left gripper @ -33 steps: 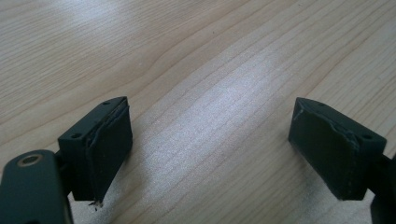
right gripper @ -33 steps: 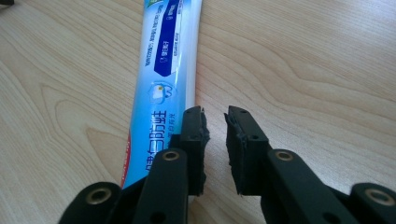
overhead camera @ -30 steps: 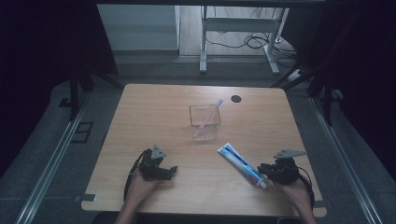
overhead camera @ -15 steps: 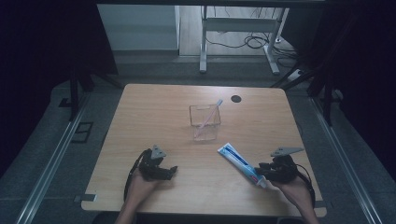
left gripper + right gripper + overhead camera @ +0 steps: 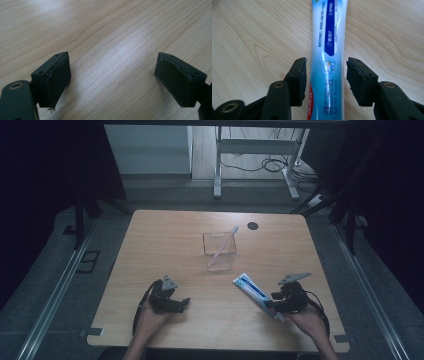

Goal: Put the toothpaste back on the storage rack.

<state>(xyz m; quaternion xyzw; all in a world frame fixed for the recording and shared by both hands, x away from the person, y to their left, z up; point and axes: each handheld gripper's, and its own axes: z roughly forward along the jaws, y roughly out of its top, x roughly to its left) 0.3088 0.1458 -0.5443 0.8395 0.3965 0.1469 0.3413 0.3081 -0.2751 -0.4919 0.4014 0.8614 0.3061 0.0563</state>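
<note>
Both right gripper (image 5: 326, 75) fingers (image 5: 298, 80) straddle the toothpaste tube (image 5: 328, 50), just opened.

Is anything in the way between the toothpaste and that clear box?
Nothing visible is. The toothpaste tube lies flat between the right gripper's opening jaws, and only bare table lies between it and the clear box, which holds a pink toothbrush.

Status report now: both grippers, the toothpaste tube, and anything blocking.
Left gripper open over bare table. Right gripper jaws just opening, toothpaste tube between them, pads apart from it. Clear box beyond, nothing blocking.
</note>
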